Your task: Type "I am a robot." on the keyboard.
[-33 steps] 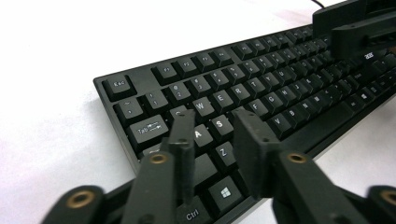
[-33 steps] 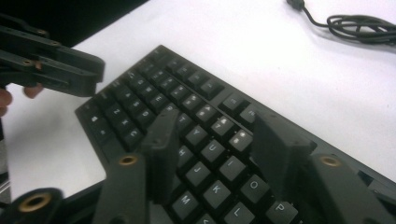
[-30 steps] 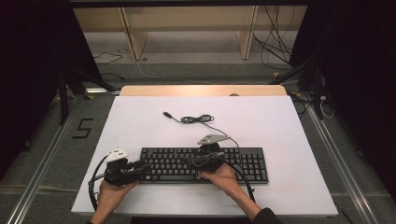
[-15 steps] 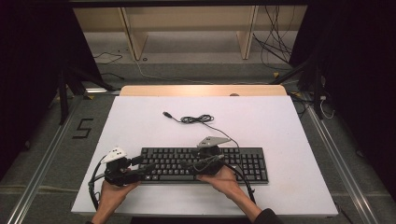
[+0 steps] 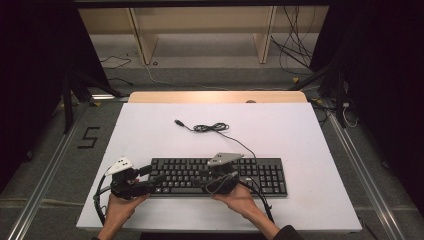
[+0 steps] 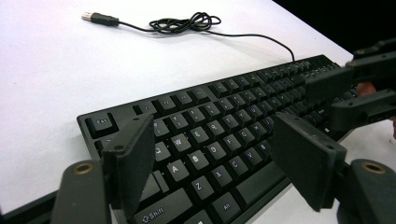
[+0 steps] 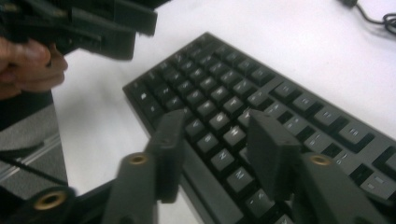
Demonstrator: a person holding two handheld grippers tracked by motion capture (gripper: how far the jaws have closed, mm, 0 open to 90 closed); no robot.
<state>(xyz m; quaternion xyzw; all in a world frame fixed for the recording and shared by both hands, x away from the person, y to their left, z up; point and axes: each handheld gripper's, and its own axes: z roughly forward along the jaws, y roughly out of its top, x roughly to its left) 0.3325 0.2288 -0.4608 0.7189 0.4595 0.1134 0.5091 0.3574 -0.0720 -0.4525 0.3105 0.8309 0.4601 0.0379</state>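
Closest to the table's near edge: two hands coming in, each with a gripper, both parked at the black keyboard (image 5: pixel 217 176).

Left gripper (image 5: pixel 156 178) at the keyboard's left end, jaws just been opening and now spread wide. Nothing pinched. In the left gripper view (image 6: pixel 215 158) the jaws straddle the left-hand letter keys from above, one over the caps lock and shift area, the other over the bottom letter row toward the space bar, pads off the keys.

Right gripper (image 5: pixel 206 183) at the keyboard's front edge, about mid-board, pointing left toward the other gripper. Jaws just been closing, yet a gap between them, so open rather than clamped. In the right gripper view (image 7: pixel 212 154) one jaw hangs off the keyboard's front edge, the other over the lower letter rows, front rim of the board running between them. Can't tell if the pads touch the case, picture's a bit blurry.

Keyboard itself flat on the white table (image 5: pixel 150 130), nearer the front edge, long side parallel to it.

Past the keyboard: thin black cable (image 5: pixel 240 142) leaving its back edge, bunching into a loose coil (image 5: pixel 210 128), ending in a USB plug (image 5: pixel 178 122) lying free on the white table.
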